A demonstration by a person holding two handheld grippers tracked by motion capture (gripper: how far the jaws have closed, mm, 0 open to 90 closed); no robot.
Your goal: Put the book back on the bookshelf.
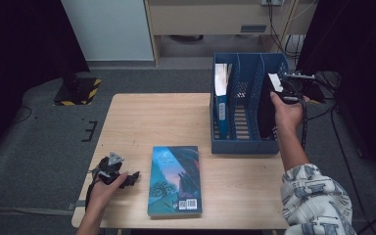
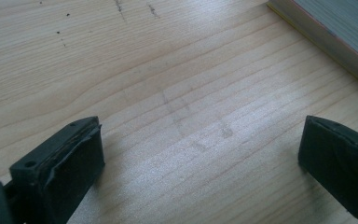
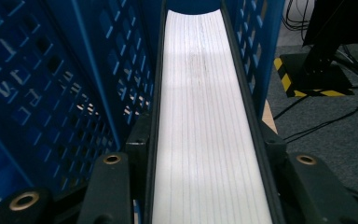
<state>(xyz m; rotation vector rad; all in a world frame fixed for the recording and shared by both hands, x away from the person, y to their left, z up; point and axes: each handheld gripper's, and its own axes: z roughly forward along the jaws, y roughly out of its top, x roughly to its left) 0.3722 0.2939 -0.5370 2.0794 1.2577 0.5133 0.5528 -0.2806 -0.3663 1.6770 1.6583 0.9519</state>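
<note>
The right gripper [image 1: 285,93] clamps a black book [image 1: 266,110] in the rack's [image 1: 245,146] right slot; letting go early could tip it, while the left gripper [image 1: 133,177] rests agape.

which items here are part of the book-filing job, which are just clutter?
In the job:
- black-covered book, clamped in the right gripper, going into the blue file rack
- teal book flat on the table
- left gripper, open beside it

Just lying about:
- yellow-black striped base on the floor
- cables
</note>
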